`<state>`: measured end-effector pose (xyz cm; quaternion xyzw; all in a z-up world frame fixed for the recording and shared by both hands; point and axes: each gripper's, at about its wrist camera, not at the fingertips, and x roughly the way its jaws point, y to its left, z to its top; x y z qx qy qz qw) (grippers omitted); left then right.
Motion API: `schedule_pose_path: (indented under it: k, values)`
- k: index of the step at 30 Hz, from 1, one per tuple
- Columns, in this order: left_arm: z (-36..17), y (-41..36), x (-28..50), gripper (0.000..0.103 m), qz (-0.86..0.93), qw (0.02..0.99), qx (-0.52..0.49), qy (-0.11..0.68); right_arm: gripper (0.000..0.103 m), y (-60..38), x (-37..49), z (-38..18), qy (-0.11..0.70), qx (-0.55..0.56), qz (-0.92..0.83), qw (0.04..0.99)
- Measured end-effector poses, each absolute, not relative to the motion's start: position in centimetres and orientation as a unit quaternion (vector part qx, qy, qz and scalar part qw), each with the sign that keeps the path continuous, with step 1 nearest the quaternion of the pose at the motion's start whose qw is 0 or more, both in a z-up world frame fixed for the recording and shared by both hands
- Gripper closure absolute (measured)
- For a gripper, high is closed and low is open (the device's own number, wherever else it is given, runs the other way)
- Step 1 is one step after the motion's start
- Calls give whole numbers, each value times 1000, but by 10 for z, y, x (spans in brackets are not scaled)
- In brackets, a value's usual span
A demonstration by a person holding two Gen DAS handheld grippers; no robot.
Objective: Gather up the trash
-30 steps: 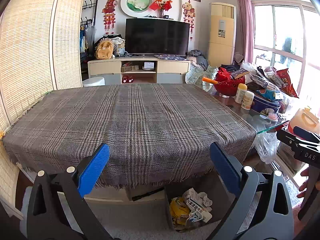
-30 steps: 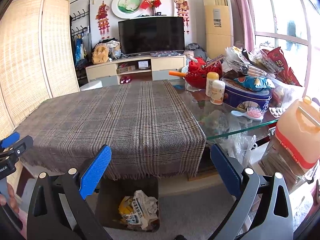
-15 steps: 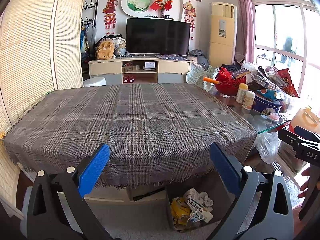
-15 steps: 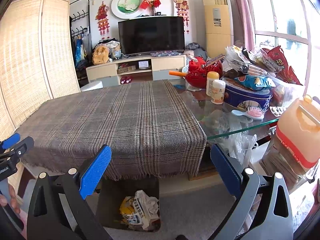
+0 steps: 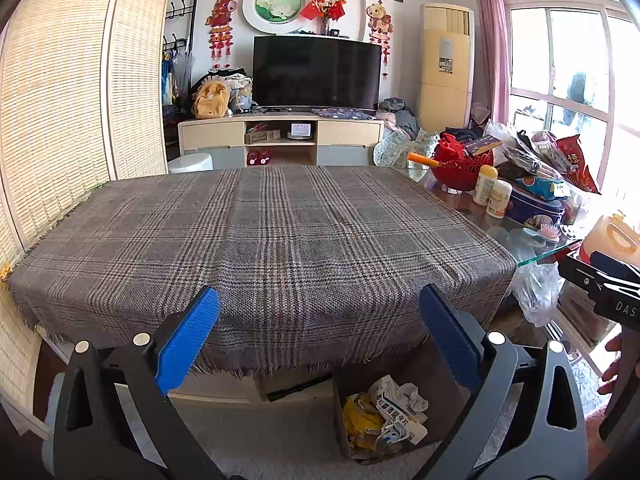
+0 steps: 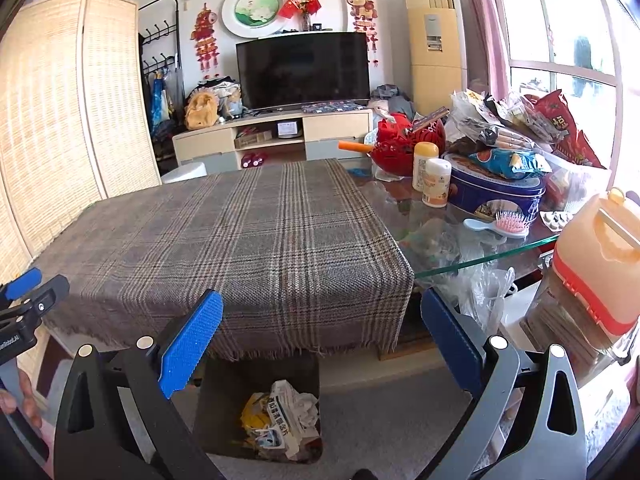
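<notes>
A dark bin (image 5: 345,420) stands on the floor under the table's near edge and holds crumpled paper and yellow wrappers (image 5: 384,412). It also shows in the right wrist view (image 6: 216,408) with the same trash (image 6: 280,420). My left gripper (image 5: 318,344) is open and empty, held in front of the table above the bin. My right gripper (image 6: 320,344) is open and empty, to the right of the left one. The plaid tablecloth (image 5: 260,240) has nothing on it.
The glass table end (image 6: 460,236) on the right carries a red basket (image 6: 404,144), two bottles (image 6: 430,172), a blue tin (image 6: 496,192), snack bags and a pink brush (image 6: 508,226). An orange jug (image 6: 600,256) stands at right. A bamboo screen (image 5: 60,100) is at left.
Both views have shifted only slightly; the grippers stay open and empty in front of the table.
</notes>
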<state>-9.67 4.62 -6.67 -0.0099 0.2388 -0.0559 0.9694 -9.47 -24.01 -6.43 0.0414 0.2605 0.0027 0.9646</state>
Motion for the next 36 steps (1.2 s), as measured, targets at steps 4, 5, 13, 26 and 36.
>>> schedule_pose_path:
  k: [4, 5, 13, 26, 36]
  values:
    - [-66, 46, -97, 8, -56, 970, -8, 238, 3, -240, -95, -64, 260, 45, 3, 964]
    - [-66, 46, -97, 8, -56, 970, -8, 238, 3, -240, -95, -65, 261, 45, 4, 964]
    - [-66, 45, -97, 8, -55, 970, -9, 237, 3, -239, -96, -64, 260, 45, 5, 965]
    - [-66, 46, -96, 8, -56, 970, -9, 237, 3, -241, -97, -64, 261, 47, 4, 964]
    - [-65, 45, -96, 8, -53, 970, -8, 237, 3, -241, -97, -64, 260, 47, 5, 964]
